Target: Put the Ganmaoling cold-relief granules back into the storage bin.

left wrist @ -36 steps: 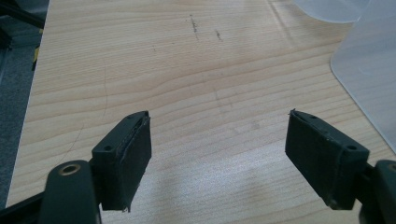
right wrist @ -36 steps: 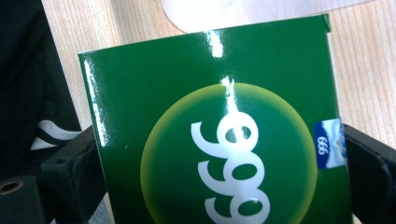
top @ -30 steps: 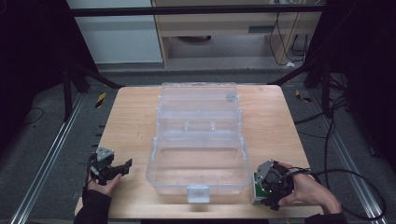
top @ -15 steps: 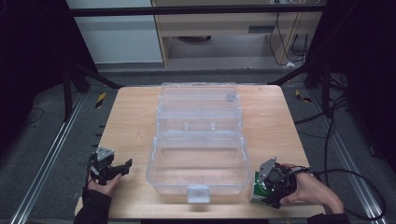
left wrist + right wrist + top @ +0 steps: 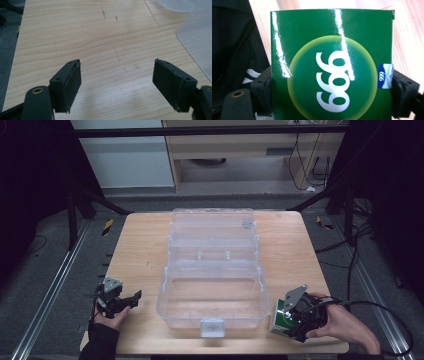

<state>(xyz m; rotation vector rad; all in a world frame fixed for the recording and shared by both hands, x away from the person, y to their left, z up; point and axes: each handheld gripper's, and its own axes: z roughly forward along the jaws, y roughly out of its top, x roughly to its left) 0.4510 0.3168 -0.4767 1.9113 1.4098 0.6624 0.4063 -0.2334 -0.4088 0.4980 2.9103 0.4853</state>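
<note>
With my right claw (image 5: 289, 324) clamped on the green box (image 5: 332, 65) at the bench's (image 5: 145, 245) near right corner and my left claw (image 5: 131, 298) released, I judge the next move is carrying it left into the open clear case (image 5: 210, 292).

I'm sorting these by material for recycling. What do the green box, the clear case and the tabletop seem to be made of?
Green box: likely glossy printed cardboard, with streaky glare and crisp edges.
Clear case: apparently transparent plastic, the table visible through it.
Tabletop: pale wood or wood-look laminate, matte, with grain lines.
</note>
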